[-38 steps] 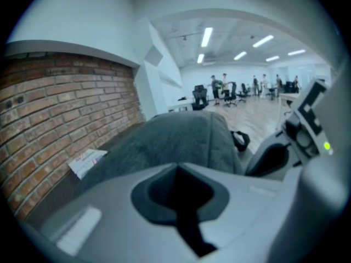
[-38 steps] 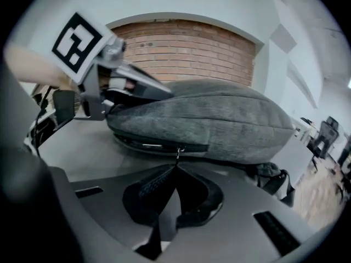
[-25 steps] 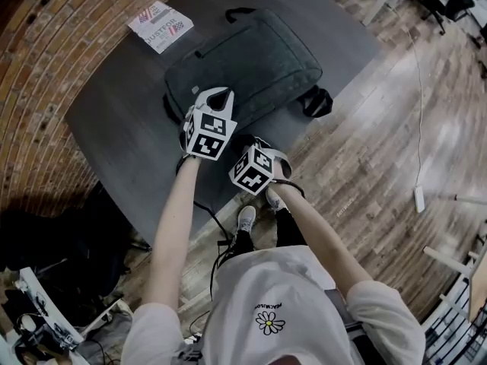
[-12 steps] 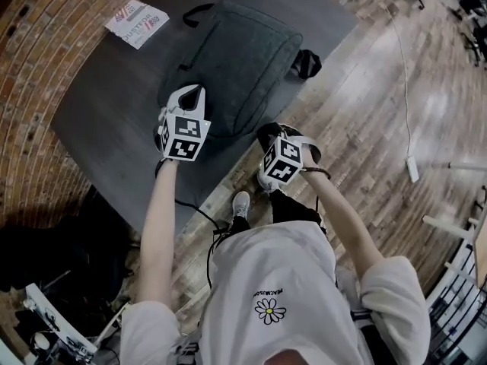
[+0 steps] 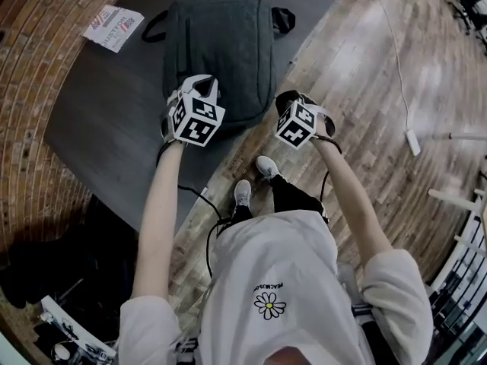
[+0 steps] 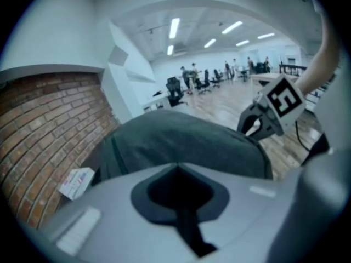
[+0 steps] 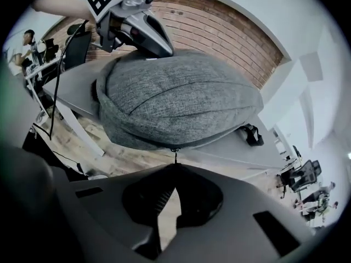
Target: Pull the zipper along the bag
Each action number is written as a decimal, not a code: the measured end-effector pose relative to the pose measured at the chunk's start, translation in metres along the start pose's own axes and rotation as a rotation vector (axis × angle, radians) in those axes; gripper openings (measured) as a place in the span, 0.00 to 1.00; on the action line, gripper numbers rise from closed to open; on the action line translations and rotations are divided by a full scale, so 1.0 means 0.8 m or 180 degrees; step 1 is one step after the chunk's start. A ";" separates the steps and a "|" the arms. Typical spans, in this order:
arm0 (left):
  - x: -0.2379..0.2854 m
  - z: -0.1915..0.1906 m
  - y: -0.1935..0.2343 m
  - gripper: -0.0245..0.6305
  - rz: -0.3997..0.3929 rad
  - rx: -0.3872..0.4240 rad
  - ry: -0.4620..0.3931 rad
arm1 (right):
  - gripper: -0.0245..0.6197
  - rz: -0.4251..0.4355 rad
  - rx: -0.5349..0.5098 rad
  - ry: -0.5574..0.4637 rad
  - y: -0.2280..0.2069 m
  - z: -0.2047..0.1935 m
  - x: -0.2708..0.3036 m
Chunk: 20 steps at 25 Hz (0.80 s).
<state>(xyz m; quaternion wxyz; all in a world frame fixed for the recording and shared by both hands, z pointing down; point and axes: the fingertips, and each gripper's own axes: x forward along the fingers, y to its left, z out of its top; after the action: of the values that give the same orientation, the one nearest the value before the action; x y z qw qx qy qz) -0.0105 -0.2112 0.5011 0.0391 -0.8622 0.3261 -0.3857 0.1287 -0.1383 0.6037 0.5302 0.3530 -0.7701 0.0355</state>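
The zipper pull (image 7: 175,156), a thin dark tab, hangs from the seam along the edge of the bag (image 7: 181,97). We pinch its lower end between the closed tips of the right gripper (image 7: 174,167). The bag is grey woven fabric, rounded and padded, and lies flat on a smooth dark grey table (image 5: 114,105). Our left gripper (image 6: 175,166) is closed on nothing, held over the bag's near corner. A printed leaflet (image 5: 112,27) lies near the table's far left edge.
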 end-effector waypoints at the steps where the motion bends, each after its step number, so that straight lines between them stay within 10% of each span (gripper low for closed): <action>1: 0.003 0.000 -0.001 0.03 -0.0050 -0.0018 0.0027 | 0.04 0.0021 0.0060 -0.0018 0.002 -0.001 -0.004; 6: 0.005 -0.003 -0.001 0.03 -0.0163 -0.0165 0.0073 | 0.04 0.0133 0.0620 -0.0193 0.013 -0.001 -0.023; 20: 0.009 -0.003 -0.001 0.03 -0.0206 -0.0347 0.0074 | 0.05 0.0528 0.0552 -0.0254 0.105 0.039 -0.057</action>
<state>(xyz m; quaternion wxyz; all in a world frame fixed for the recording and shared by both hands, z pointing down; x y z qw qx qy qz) -0.0077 -0.2147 0.5076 -0.0242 -0.8686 0.3191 -0.3784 0.0641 -0.0656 0.5786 0.4618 0.3338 -0.8111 0.1316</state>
